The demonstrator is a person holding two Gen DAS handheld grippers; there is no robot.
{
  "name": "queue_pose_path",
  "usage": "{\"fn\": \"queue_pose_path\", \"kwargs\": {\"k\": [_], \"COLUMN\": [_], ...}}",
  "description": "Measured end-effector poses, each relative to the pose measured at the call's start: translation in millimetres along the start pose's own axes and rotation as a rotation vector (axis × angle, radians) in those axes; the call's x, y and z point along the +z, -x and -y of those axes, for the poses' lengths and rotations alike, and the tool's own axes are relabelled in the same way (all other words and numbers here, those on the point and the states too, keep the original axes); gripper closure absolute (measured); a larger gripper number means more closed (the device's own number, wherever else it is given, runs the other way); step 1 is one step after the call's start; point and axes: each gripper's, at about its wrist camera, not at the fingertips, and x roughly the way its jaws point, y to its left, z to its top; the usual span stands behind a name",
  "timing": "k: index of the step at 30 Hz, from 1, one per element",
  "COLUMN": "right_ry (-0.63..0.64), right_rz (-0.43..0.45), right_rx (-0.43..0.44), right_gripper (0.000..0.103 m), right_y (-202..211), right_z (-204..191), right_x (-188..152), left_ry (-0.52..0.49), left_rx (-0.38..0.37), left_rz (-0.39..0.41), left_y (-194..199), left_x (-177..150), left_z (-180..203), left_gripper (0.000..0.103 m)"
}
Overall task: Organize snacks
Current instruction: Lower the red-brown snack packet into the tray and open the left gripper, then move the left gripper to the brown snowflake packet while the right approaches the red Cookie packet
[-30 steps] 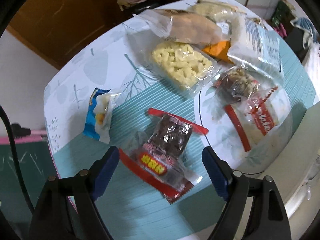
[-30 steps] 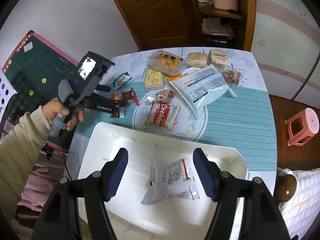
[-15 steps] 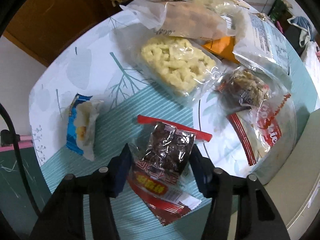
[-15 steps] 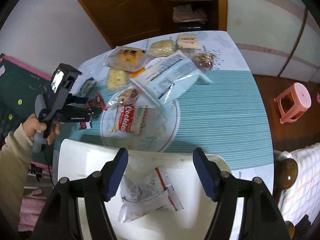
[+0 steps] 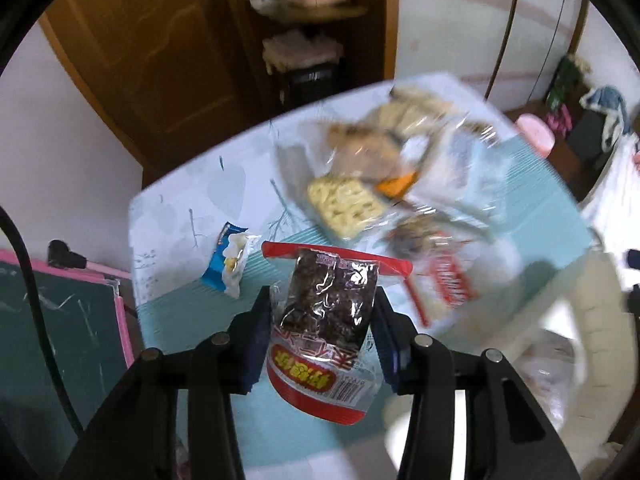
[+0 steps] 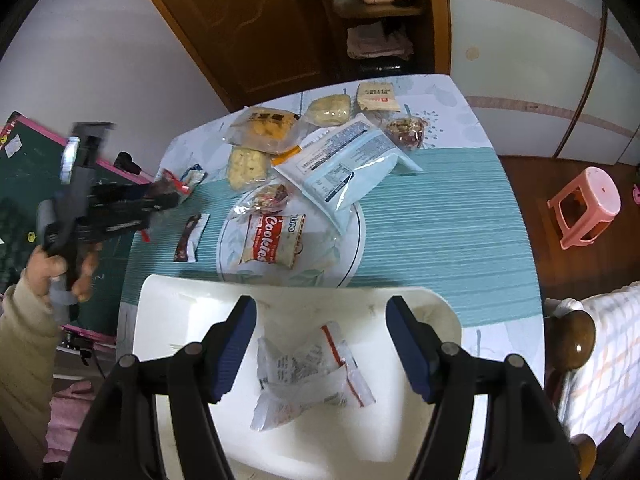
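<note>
Blurred snack pile [image 5: 384, 184] behind gripped packet [image 5: 324, 320]

Red-edged snack packet [image 5: 325, 326] with dark contents, upright, pinched between jaws, above table

— Room over the tray [image 6: 420, 312]?
— I see one white packet [image 6: 308, 368] in the middle; the bare floor around it is open to my right gripper [image 6: 322, 344].
— And the table [image 6: 440, 216]?
— Its left half is crowded: cookies [image 6: 274, 240], blue bag [image 6: 348, 164]. The striped right half is free.
</note>
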Motion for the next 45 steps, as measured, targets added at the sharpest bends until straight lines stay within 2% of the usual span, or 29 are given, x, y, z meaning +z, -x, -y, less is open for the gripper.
{"fn": "queue_pose_path", "kwargs": {"k": [4,7,10,15,20,21,24,25,27,34,45], "right_ry": [-0.006,-0.021,-0.013,0.064,0.116,0.124,0.129,0.121,0.106,0.116,0.118], "right_rz": [0.022,0.043,0.139,0.264,0.331,0.337,0.335,0.317,0.297,0.294,0.256], "right_rx": [-0.001,-0.014,-0.059,-0.204,-0.224,-0.217,-0.166,-0.143,-0.129,-0.186,-0.179], "right_gripper": [0.035,0.035,0.035,0.035,0.035,0.035,0.035,0.035,0.035,0.035,0.035], "right_y": [15.6,25.6,41.5,59.2,70.3,71.0,69.9,67.6,65.3,67.2,66.1], "right_z": [-6.4,-9.6,-14.8,-33.1,-49.1,-52.0,-54.9,-54.4,-53.3,-61.0,-62.9], "right_x": [-16.8,-29.7,-46.9,-67.9,-85.6,-88.0,-95.4,-96.4,-99.4,-107.9,-113.6], "left_ry": [0.026,0.097,0.172,0.214,0.206,0.209,0.245,0.254,0.262,0.278,0.311], "left_rx": [-0.013,-0.072,-0.131,-0.066,-0.007,-0.013,-0.042,-0.046,-0.049,-0.02,0.025], "left_rz": [0.077,0.108,0.115,0.127,0.121,0.123,0.146,0.153,0.159,0.143,0.164], "left_y": [57.6,85.1,100.2,95.2,84.3,84.4,89.2,90.1,93.2,96.7,106.4], "left_x": [-30.9,-63.5,-96.8,-127.4,-139.0,-140.8,-145.6,-146.4,-148.0,-153.1,-159.2], "left_z": [17.7,32.1,50.5,75.1,96.5,100.4,102.8,102.8,103.6,99.2,93.5], "left_gripper": [0.058,0.058,0.058,0.057,0.053,0.047,0.019,0.013,0.011,0.011,0.008]}}
